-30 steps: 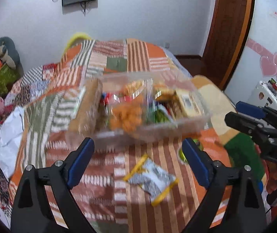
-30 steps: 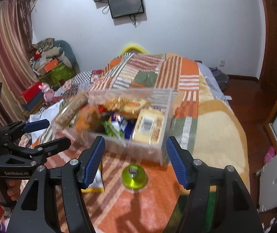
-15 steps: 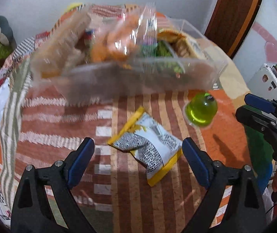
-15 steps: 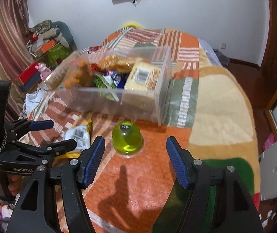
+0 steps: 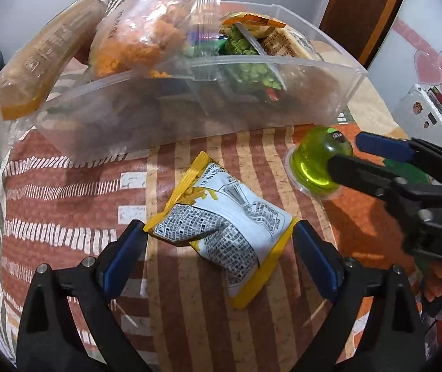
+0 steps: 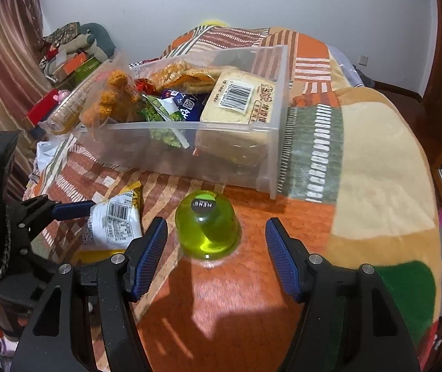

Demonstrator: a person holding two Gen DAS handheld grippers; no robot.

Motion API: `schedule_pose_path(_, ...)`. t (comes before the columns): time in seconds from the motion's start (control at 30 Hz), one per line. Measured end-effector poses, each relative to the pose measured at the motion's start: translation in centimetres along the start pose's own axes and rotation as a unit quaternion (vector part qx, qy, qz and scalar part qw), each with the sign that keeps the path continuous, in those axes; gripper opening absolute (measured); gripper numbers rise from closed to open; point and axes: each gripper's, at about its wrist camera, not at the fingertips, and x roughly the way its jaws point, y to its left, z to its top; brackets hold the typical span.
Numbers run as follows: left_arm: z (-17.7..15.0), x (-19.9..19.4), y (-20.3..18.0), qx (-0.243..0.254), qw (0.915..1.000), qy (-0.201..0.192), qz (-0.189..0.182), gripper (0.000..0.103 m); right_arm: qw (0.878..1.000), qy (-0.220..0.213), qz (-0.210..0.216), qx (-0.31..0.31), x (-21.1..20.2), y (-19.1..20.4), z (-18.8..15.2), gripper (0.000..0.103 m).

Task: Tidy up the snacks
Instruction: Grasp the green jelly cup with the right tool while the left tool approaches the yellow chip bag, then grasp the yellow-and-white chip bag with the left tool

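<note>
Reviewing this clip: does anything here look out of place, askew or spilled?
Yes. Two snacks lie loose on the bedspread in front of the clear plastic bin: a yellow-edged snack packet, crumpled, and a green jelly cup sitting upside down. The bin is overfilled, with a cracker sleeve and an orange snack bag poking above its rim.

Indoor light, fairly bright, from above and behind: dark shadows fall on the bed cover (image 6: 245, 307) between the right claw (image 6: 216, 254) fingers and under the left claw (image 5: 217, 257). Glare on green jelly cup (image 6: 207, 228) and clear bin (image 5: 189, 99). Strong fisheye bending, black vignette corners. Both views sharp, slight softness at edges.
</note>
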Motion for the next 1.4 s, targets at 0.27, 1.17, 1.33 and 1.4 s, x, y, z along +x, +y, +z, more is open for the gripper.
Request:
schedule_pose_path(0.27,0.5,0.2,-0.3,-0.001,0.9996,-0.026,-0.003,0.073,1.000,0.025,0.009,-0.002,1.9,0.8,0.0,0.047)
schedule_pose_path(1.17,-2.0,-4.9,0.1,0.021,0.9982,-0.048,-0.030,0.010,1.000,-0.023,0.000,0.004,-2.3,-0.5,-0.6,0.046)
schedule_pose_path(1.33,-2.5,-5.8,1.3,-0.010,0.9988,-0.038,-0.029,0.065,1.000,-0.026,-0.002,-0.003,-2.5,-0.2,-0.6,0.046)
schedule_pose_path(1.4,-2.5,-6.1,1.8,-0.024,0.9982,-0.047,-0.026,0.072,1.000,-0.027,-0.001,-0.004,-2.5,-0.2,-0.6,0.046)
